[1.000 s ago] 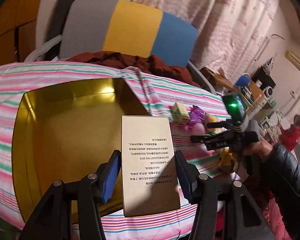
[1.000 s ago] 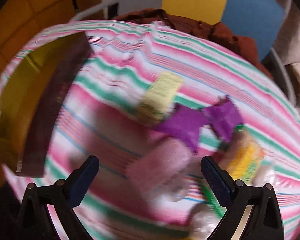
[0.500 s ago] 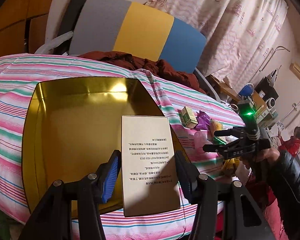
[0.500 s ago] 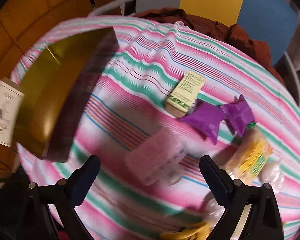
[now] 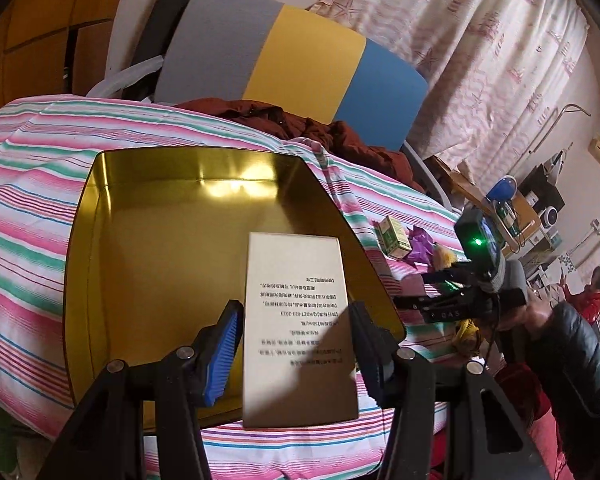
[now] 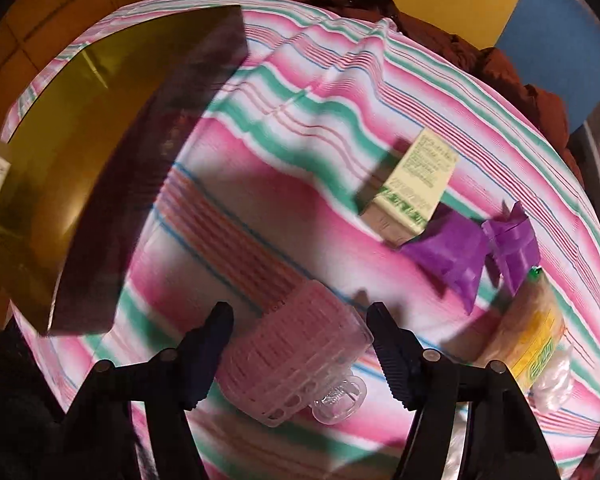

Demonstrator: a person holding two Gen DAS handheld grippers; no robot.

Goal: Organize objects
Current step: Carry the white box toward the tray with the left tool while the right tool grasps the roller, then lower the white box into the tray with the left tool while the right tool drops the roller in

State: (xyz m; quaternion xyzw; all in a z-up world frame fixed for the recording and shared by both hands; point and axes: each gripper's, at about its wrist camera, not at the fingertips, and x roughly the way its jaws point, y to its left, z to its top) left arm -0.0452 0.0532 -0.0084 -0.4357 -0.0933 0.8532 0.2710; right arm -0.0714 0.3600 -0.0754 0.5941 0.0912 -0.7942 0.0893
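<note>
A gold tin tray (image 5: 160, 260) lies open on the striped cloth. My left gripper (image 5: 294, 344) is shut on a flat beige box (image 5: 296, 280) with printed text, held over the tray's near right corner. A pink ribbed plastic case (image 6: 300, 352) lies on the cloth, and my right gripper (image 6: 300, 340) has closed onto its two sides. From the left wrist view, the right gripper (image 5: 412, 290) shows to the right of the tray, held by a hand in a black sleeve (image 5: 572, 360). The tray (image 6: 60, 160) is at the left in the right wrist view.
A small yellow-green carton (image 6: 416, 184), purple wrappers (image 6: 456, 256) and a yellow snack packet (image 6: 536, 344) lie right of the case. A grey, yellow and blue chair (image 5: 300, 60) with a red-brown garment (image 5: 260, 112) stands behind the table. A person in red (image 5: 592, 296) is far right.
The right gripper's fingers have closed in from wide open onto the pink case. The left gripper, still holding the beige box, has moved further over the tray.
</note>
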